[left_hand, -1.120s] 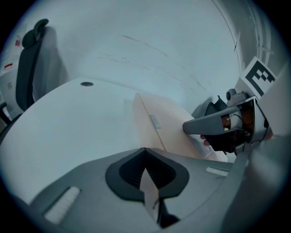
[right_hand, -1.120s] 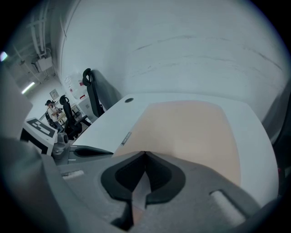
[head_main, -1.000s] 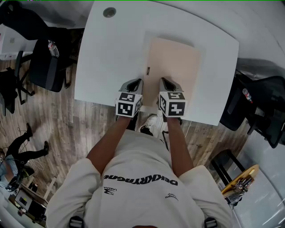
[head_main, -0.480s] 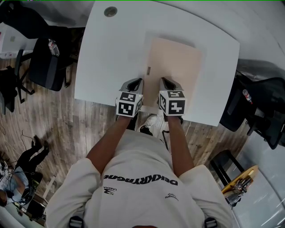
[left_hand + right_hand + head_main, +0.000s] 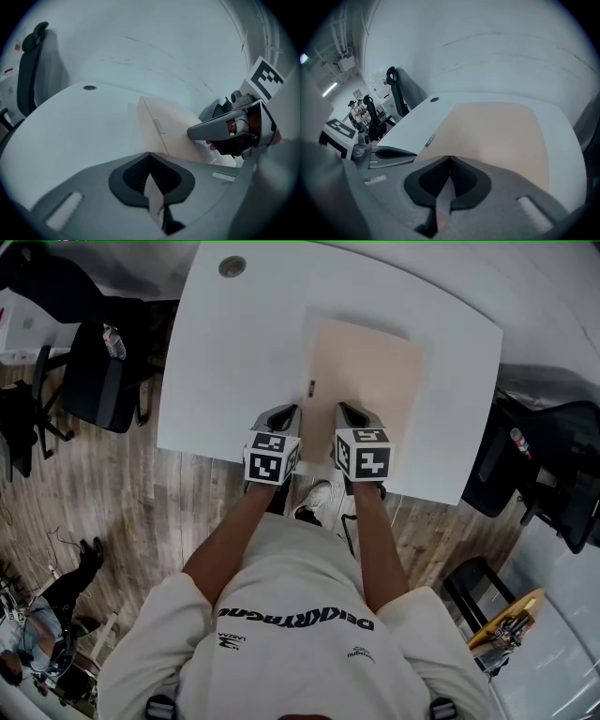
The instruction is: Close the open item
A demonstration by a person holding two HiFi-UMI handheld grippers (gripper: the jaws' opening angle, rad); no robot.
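Beige flat folder (image 5: pixel 367 381) looks shut on white table (image 5: pixel 234 352), so left gripper (image 5: pixel 287 414) and right gripper (image 5: pixel 348 412) likely idle, jaws pressed together

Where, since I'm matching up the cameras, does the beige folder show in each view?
Head view: beige folder upper centre, on the white table.
Left gripper view: folder right of centre, foreshortened.
Right gripper view: folder dead centre, wide.
Shared landmark: the round grey grommet, left of the folder.
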